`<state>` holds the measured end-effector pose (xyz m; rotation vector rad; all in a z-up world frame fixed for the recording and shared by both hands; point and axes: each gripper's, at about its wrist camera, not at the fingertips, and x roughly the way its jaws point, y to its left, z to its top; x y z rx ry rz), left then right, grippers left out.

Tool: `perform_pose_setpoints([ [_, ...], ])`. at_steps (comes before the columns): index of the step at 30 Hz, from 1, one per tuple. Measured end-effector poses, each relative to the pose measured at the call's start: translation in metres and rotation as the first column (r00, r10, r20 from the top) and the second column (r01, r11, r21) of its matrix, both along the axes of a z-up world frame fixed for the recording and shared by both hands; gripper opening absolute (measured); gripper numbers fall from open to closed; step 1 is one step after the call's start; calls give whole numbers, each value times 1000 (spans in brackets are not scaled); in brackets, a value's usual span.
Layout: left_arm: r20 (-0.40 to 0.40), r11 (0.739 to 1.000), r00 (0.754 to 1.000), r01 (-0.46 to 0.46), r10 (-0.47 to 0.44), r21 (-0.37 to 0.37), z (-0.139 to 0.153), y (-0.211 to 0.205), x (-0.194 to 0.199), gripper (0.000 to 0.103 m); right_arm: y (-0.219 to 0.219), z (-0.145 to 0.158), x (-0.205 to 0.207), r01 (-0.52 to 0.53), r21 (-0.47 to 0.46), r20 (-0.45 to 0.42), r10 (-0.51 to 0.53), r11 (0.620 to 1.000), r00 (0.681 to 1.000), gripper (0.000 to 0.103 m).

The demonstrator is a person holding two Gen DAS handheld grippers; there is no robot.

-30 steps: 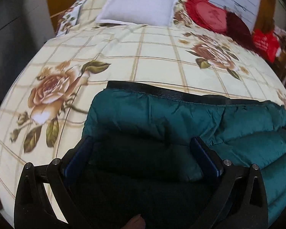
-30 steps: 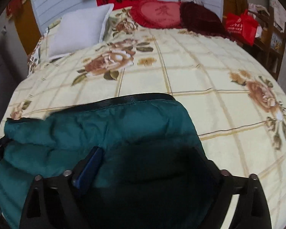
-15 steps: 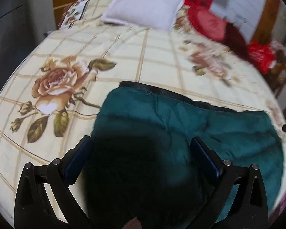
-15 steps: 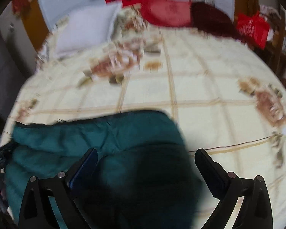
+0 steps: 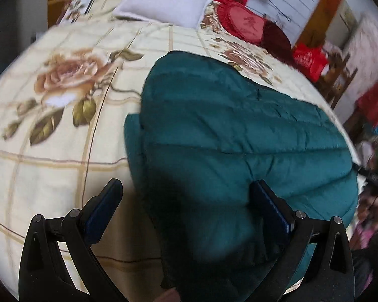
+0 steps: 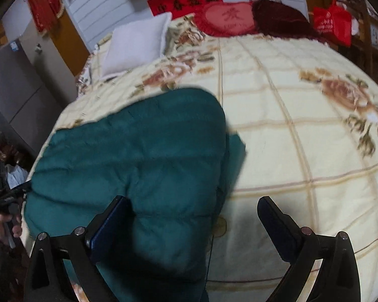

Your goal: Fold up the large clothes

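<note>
**Puffy green jacket down on the bed, both grippers wide and empty**

Here's the teal quilted jacket [image 5: 234, 136], lying in a thick folded bundle on the flowered bedspread [image 5: 63, 151], near the front edge of the bed. The left gripper [image 5: 186, 209] hangs over its near left edge, jaws spread wide and holding nothing. The right gripper [image 6: 194, 224] sits over the near right edge, jaws likewise apart and empty, one finger above fabric, the other above bare bedspread.

This looks like a soft, light, springy thing: padded channels, rounded edges, a smooth shell that will likely slip and puff back up. A pinch on a seam line or on the thin layer poking out at the side looks safer than on a fat, slippery bulge.

Writing? A red banner [image 6: 186, 0] on the wall carries dark Chinese characters, too blurred to read. The red cushion [image 6: 226, 17] bears one character and the red bag [image 6: 332, 22] some white print, also unreadable.
</note>
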<state>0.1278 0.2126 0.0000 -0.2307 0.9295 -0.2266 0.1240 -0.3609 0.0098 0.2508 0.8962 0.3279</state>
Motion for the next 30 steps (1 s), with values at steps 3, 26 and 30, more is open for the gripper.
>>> perform_pose_setpoints([
  [3,5,999,1000,20,-19,-36,-11,4,0,103,-14,-17,6,18,138,-44,-12,990,999,103],
  [26,11,954,986,162,-165,-253,-19,18,41,103,-17,-20,31,-156,220,18,156,963,988,103],
  [30,51,965,983,185,-179,-184,-18,9,36,101,-13,-21,42,-165,235,31,162,958,986,103],
])
